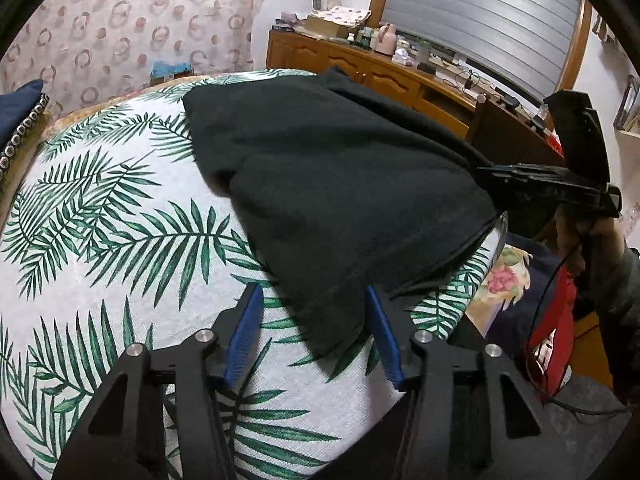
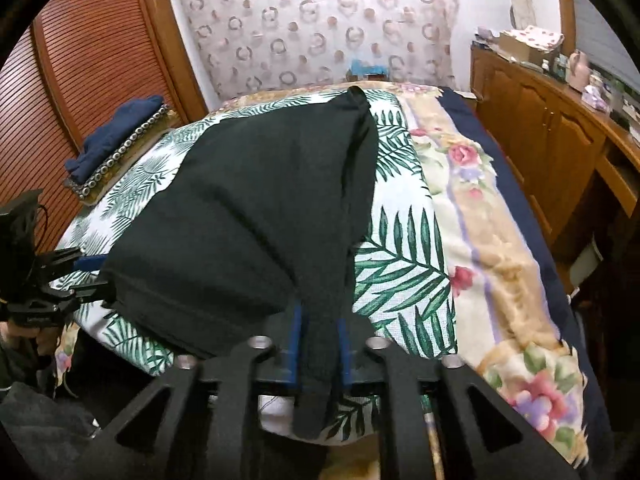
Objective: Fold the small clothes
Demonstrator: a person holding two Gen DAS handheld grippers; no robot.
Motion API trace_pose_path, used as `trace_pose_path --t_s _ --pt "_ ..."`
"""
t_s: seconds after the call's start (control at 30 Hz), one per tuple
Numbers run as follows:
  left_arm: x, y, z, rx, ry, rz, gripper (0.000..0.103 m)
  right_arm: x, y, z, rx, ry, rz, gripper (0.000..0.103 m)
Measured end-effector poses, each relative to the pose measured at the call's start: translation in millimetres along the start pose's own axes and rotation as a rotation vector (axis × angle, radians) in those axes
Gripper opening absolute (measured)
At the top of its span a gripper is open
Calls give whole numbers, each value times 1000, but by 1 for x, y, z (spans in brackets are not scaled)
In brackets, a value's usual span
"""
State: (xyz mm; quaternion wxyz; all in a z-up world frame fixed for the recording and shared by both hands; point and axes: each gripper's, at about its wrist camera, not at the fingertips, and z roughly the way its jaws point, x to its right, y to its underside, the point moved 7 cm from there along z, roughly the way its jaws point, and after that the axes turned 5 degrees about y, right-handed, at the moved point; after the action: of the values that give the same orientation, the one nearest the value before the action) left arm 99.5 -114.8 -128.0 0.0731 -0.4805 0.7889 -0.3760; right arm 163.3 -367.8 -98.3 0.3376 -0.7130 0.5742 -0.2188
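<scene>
While the dark garment [image 1: 340,184] lies spread on a palm-leaf cloth [image 1: 120,240] over the bed [image 2: 500,240], the right gripper [image 2: 320,344] pinches its near corner between blue fingers [image 2: 297,340]. Left gripper [image 1: 316,320]: fingers spread, straddling another corner, not closed. Wooden cabinets [image 2: 540,128] run along one wall; patterned curtain [image 2: 320,20] behind; louvred wooden door [image 2: 80,60] opposite.

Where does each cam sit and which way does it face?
Left wrist: on the open left gripper, facing across the black fabric garment toward the wooden sideboard; person's right hand shows.
Right wrist: on the right gripper, shut on the garment, facing the ring-patterned curtain.
Shared: garment, palm-leaf print cloth.
</scene>
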Motion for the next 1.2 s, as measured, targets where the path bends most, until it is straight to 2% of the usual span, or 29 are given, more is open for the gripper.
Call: trace_pose_path --t_s 0.07,0.1,0.13,0.17,0.2,0.3,0.37,0.43,0.6,0.7,0.77,0.83,0.97,1.0,1.1,1.2 --pt "2 0 0 -1 8 0 36 5 0 2 9 28 9 53" --pt "3 0 1 -1 16 0 34 6 1 4 8 33 17 59" --pt "4 0 1 0 23 2 26 0 2 9 -1 39 24 61" --pt "6 0 1 0 27 5 12 1 5 12 -14 41 31 62" --pt "8 0 0 5 28 4 9 0 5 12 -6 36 31 63" --pt "22 -5 -18 46 53 27 6 -3 8 6 4 25 28 63" --pt "29 -7 -28 60 44 45 6 -5 9 4 4 13 21 63" --pt "33 -5 -33 54 41 64 6 -8 11 4 1 1 8 63" --pt "22 3 -22 22 37 27 6 -15 15 4 3 -2 -18 62" --pt "23 5 -21 24 33 33 6 -22 17 3 1 -3 -41 52" --pt "25 3 -20 24 30 37 6 -23 17 4 -1 3 -55 52" --pt "24 3 -20 24 30 32 6 -24 17 4 -3 1 -69 46" --pt "22 3 -18 22 33 23 6 -25 15 5 -3 -18 -66 29" --pt "22 3 -18 22 33 23 6 -25 15 5 -1 -24 -64 22" --pt "22 2 -18 24 29 30 6 -24 16 4 6 -41 -47 15" --pt "26 0 -22 36 23 40 6 -25 16 2 23 -43 -32 12"
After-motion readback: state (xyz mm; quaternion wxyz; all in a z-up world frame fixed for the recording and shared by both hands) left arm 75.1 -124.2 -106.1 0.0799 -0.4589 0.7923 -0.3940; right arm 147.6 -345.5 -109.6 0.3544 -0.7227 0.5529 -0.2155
